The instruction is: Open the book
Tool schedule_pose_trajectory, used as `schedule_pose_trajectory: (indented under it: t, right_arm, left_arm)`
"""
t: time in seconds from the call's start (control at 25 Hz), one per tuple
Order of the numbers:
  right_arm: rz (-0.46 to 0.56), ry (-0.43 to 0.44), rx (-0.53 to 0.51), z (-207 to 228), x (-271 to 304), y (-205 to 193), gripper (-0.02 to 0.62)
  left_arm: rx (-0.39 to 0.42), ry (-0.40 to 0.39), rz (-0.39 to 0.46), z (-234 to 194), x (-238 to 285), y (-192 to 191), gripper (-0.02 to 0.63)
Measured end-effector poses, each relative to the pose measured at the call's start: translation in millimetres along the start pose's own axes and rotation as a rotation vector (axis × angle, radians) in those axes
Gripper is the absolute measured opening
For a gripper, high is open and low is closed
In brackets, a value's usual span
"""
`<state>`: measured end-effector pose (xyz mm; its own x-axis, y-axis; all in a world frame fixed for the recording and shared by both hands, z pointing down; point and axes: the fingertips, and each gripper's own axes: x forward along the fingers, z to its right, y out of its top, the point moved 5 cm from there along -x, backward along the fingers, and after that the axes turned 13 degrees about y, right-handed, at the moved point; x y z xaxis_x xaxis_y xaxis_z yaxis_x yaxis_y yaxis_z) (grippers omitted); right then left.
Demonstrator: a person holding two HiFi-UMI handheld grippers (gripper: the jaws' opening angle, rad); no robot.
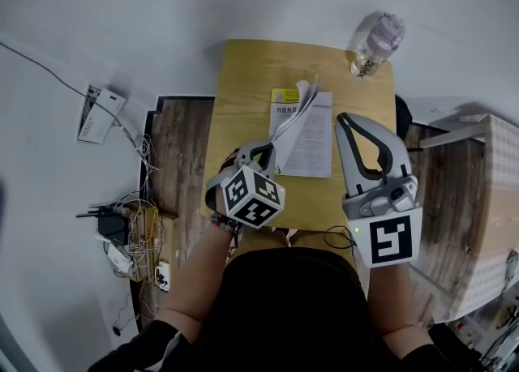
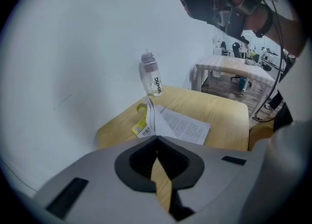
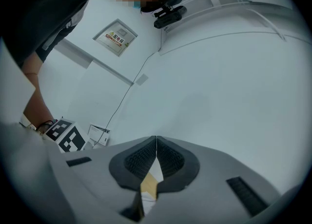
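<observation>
The left hand-held gripper (image 1: 268, 148) is clenching what appears to be several lifted pages of the book (image 1: 312, 139), which is lying half-opened on the bench (image 1: 243, 70) just ahead of its tips, while the right hand-held gripper (image 1: 341, 117) is hovering clenched and empty, with the pages awaiting laying flat.

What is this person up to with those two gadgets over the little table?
A person holding a two-jaw gripper in each hand is opening a book on a small wooden table. The book lies open, some pages standing up. The left gripper, jaws shut, is at those pages' lower edge; whether it pinches one is unclear. The right gripper, also shut and empty, hovers beside the book.
</observation>
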<state>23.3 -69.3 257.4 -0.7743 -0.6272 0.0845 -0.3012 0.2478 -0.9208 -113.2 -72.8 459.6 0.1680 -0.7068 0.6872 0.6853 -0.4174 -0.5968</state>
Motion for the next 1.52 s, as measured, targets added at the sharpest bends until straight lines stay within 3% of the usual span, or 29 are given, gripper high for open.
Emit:
schedule_pose_trajectory:
  t: [0.8,1.52]
  right_arm:
    - [0.012,0.055,-0.003,-11,20,2,0.029]
    - [0.027,0.049,0.12,-5,19,-8,0.029]
  left_arm:
    - [-0.063,0.126,-0.147,-37,-3,-77,0.011]
    - [-0.113,0.15,-0.304,-45,21,-149,0.012]
